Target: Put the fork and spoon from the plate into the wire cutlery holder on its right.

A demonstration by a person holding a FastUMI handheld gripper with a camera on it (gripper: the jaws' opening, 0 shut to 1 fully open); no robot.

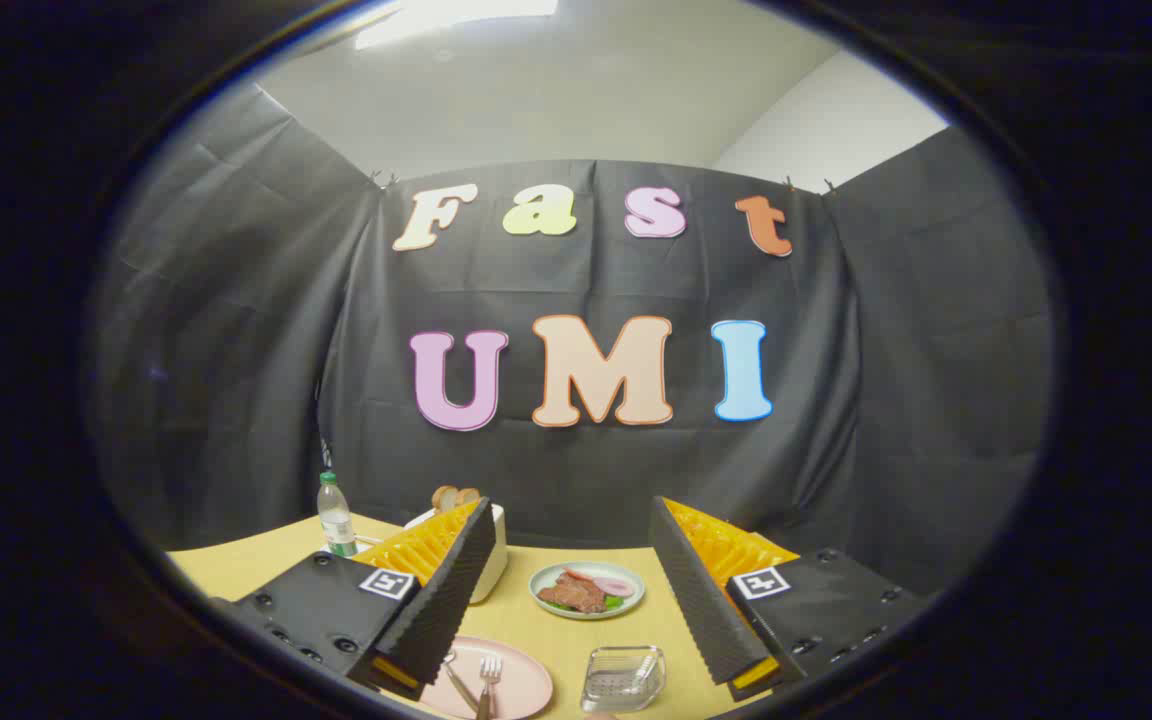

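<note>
A pink plate [521,668] lies on the yellow table just ahead of my fingers, toward the left one. On it rest a fork [487,680] and, to its left, a spoon [458,683], partly hidden by my left finger. The wire cutlery holder [623,677] stands to the right of the plate, near my right finger, and looks empty. My gripper [576,650] hovers above the table with its fingers wide apart and nothing between them.
A pale green plate of food [586,588] sits beyond the pink plate. A white toaster with bread slices [489,545] stands behind my left finger. A plastic water bottle [336,515] is at the far left of the table.
</note>
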